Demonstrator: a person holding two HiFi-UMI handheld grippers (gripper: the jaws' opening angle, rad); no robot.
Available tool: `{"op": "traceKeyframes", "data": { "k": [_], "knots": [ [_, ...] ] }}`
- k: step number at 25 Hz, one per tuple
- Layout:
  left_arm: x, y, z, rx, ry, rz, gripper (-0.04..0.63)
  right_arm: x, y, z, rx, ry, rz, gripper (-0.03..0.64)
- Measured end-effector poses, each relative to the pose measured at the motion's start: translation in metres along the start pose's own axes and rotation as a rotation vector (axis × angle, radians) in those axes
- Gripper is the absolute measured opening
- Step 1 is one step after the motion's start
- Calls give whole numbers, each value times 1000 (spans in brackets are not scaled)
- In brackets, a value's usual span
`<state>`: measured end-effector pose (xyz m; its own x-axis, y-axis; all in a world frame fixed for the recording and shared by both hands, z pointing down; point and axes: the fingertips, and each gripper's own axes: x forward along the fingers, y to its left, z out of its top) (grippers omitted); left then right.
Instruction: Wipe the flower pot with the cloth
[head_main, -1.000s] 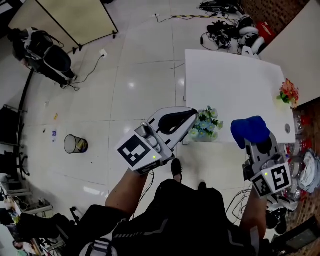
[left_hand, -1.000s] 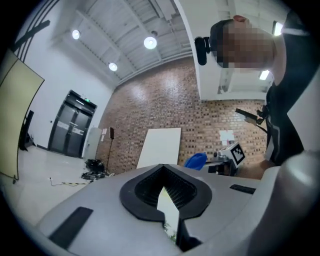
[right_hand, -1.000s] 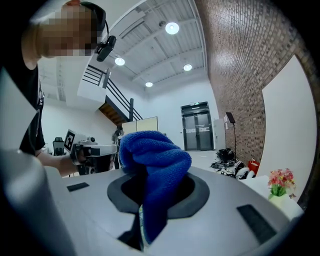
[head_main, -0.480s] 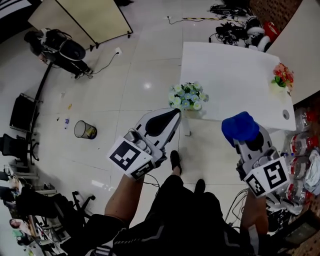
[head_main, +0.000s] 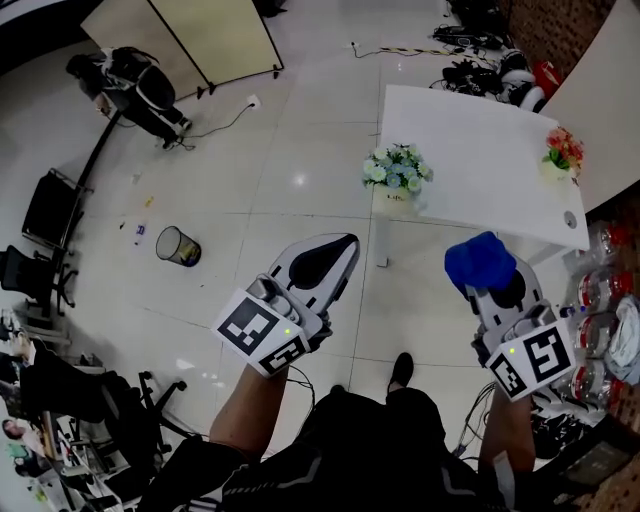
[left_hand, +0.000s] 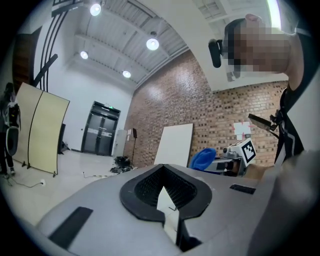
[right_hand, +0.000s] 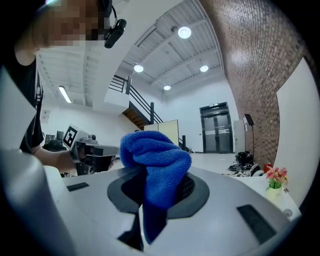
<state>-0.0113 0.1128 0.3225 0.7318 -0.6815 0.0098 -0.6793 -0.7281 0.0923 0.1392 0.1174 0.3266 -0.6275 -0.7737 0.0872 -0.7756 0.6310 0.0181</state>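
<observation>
Head view: the right claw (head_main: 490, 288) is clamped on a blue cloth (head_main: 478, 262); the left claw (head_main: 325, 258) is closed and empty. The flower pot (head_main: 397, 172) (pale blooms) stands at a corner of the white surface (head_main: 480, 140), apart from both.

flower pot (head_main: 397, 170): well apart from left gripper (head_main: 341, 246), no longer beside it
right gripper (head_main: 486, 278): drawn back off the table (head_main: 480, 130) edge

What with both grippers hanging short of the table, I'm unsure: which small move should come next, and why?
Probably carry the right gripper forward toward the flower pot at the table's near corner. It is shut on the blue cloth but hangs over the floor, apart from the pot; the left gripper is shut and empty.
</observation>
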Motion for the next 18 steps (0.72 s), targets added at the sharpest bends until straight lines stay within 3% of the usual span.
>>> {"op": "traceKeyframes", "data": {
  "k": [8,11,18],
  "knots": [
    [-104,-30,-1,34,-4,-46,3,-42,104,-3,42,8,-82,71],
    [-130,-39,2,12,-18,-41,3,-57,130,3,30,9,-97,71],
    [-157,-79,9,-6,-42,-15,3,-103,151,19,11,-26,-99,71]
  ]
}}
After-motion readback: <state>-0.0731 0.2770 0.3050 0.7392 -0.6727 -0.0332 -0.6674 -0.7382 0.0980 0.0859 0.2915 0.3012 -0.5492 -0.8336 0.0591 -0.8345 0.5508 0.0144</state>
